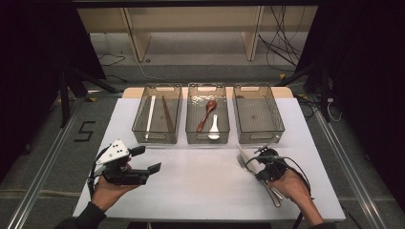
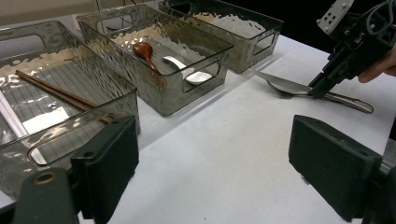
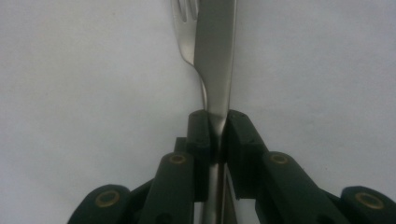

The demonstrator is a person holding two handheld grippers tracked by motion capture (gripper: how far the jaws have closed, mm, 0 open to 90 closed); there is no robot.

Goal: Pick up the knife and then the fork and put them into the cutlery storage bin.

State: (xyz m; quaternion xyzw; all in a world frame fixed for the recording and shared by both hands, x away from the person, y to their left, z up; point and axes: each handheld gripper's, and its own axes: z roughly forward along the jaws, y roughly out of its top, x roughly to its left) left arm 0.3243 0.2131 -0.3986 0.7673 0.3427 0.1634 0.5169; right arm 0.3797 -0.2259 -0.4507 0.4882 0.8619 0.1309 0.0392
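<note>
My right gripper [image 1: 256,168] is at the table's front right, shut on a steel knife [image 3: 217,56] that stands on edge between its jaws. A steel fork [image 3: 183,28] lies right against the knife; whether the jaws hold it too I cannot tell. In the left gripper view the knife [image 2: 285,84] rests low on the white table with the right gripper [image 2: 318,91] clamped on it. My left gripper [image 1: 147,160] is held at the front left, open and empty, its jaws wide apart [image 2: 222,177].
Three clear grey bins stand in a row at the back. The left bin [image 1: 136,129] holds chopsticks [image 1: 167,114], the middle bin [image 1: 188,131] a brown spoon [image 1: 206,114] and a white spoon [image 1: 214,129]. The right bin [image 1: 279,126] holds nothing. The white table [image 1: 200,181] lies between the grippers.
</note>
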